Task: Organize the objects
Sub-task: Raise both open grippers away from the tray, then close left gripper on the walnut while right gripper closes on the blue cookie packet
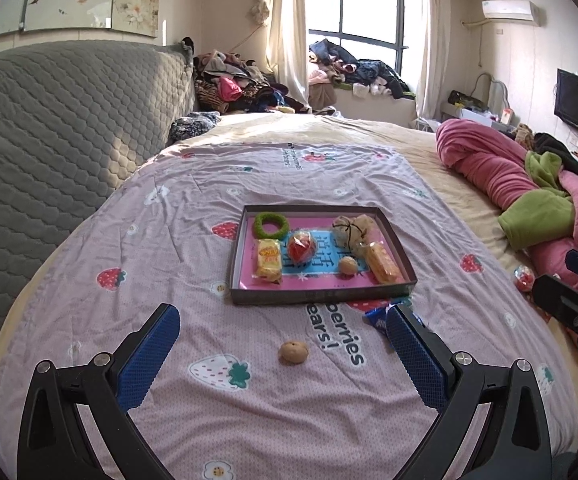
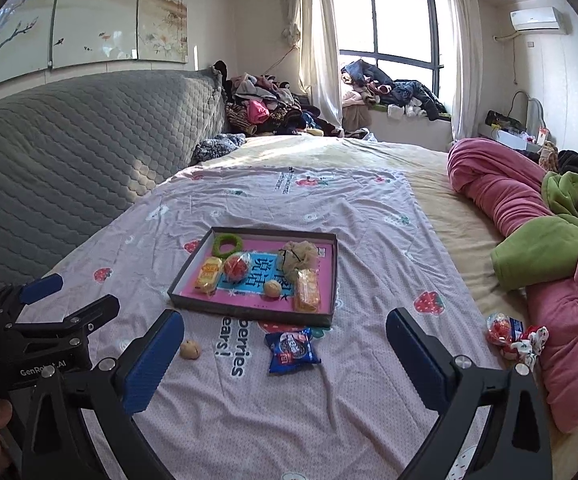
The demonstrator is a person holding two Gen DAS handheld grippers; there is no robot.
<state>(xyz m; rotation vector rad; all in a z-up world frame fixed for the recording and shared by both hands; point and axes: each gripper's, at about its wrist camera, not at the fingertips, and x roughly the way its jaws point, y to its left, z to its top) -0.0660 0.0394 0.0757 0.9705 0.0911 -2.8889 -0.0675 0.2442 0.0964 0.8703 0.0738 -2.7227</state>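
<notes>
A dark shallow tray [image 1: 313,295] [image 2: 249,311] with a pink floor sits on the bed sheet. It holds a green ring [image 1: 271,225], a yellow snack pack [image 1: 269,261], a red wrapped ball [image 1: 299,251], a beige mesh pouf [image 1: 353,229], a walnut [image 1: 347,266] and an orange snack pack [image 1: 383,263]. A loose walnut [image 1: 293,352] [image 2: 190,349] lies on the sheet between the fingers of my open, empty left gripper [image 1: 283,328]. A blue cookie packet [image 2: 292,350] lies between the fingers of my open, empty right gripper [image 2: 285,332].
A red wrapped ball [image 2: 503,330] and a small patterned bundle [image 2: 533,342] lie at the right by the pink and green quilt [image 2: 549,240]. A grey quilted headboard [image 2: 69,152] stands at the left. Clothes are piled by the window.
</notes>
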